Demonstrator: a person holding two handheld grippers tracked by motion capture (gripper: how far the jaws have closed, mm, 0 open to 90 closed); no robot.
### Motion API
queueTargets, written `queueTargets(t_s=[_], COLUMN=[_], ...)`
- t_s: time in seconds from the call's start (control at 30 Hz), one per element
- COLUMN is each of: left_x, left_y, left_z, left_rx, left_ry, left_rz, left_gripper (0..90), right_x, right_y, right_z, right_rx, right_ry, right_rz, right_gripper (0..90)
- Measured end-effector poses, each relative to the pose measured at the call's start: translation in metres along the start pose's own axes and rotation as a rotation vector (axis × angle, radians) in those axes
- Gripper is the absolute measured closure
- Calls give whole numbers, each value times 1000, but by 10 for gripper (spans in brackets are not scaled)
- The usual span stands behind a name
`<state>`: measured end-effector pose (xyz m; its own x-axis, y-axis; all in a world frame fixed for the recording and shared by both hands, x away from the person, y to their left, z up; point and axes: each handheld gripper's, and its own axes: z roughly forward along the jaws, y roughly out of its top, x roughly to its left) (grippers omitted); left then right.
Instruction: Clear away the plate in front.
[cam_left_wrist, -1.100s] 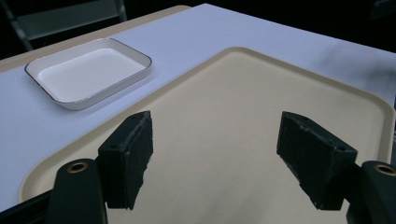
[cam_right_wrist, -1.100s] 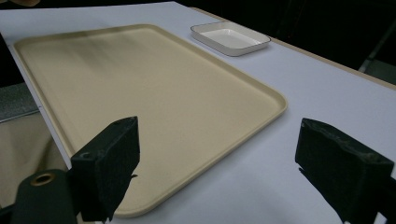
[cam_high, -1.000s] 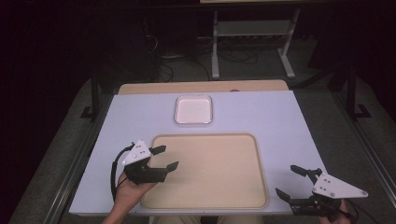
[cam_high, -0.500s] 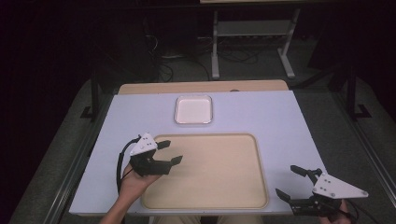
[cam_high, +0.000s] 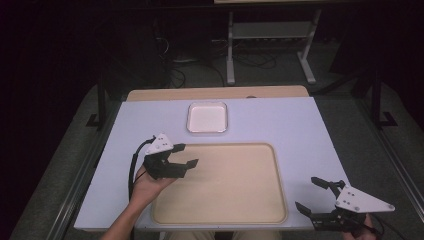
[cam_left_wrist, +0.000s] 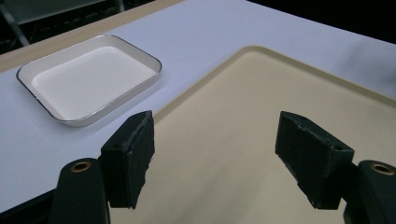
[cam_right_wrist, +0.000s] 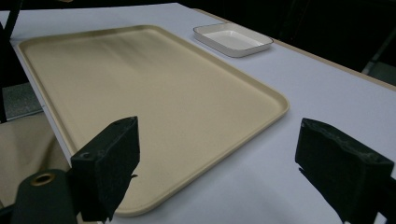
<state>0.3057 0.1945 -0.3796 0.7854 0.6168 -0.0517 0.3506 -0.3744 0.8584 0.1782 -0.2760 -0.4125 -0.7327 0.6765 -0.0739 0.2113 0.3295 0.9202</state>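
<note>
- Left gripper (cam_high: 184, 155), jaws spread and empty, poised over the left rim of the flat beige rectangular plastic tray (cam_high: 235, 185).
- Right gripper (cam_high: 314, 196), jaws likewise spread, off the tray's near right corner.
- Small white enamel dish (cam_high: 207, 117) just beyond the tray.

Both of my grippers held wide apart, gripping nothing.

My black two-jaw left gripper (cam_high: 184, 155) sits forward, bare forearm angling in from below; my black two-jaw right gripper (cam_high: 314, 195) with its grey three-cornered plate hangs low near me, jaws spread.
</note>
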Motion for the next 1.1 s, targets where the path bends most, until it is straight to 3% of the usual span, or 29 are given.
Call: queueTargets(t_s=[0.8,1.1], left_x=[31,40], left_y=[26,35], left_z=[19,25], left_rx=[2,23], left_ry=[33,63], left_rz=[-39,-32], left_gripper=[270,269], right_x=[1,1], right_y=[0,0], right_z=[2,1], right_rx=[9,9], right_ry=[6,4], right_rz=[-11,-9], right_gripper=[129,129])
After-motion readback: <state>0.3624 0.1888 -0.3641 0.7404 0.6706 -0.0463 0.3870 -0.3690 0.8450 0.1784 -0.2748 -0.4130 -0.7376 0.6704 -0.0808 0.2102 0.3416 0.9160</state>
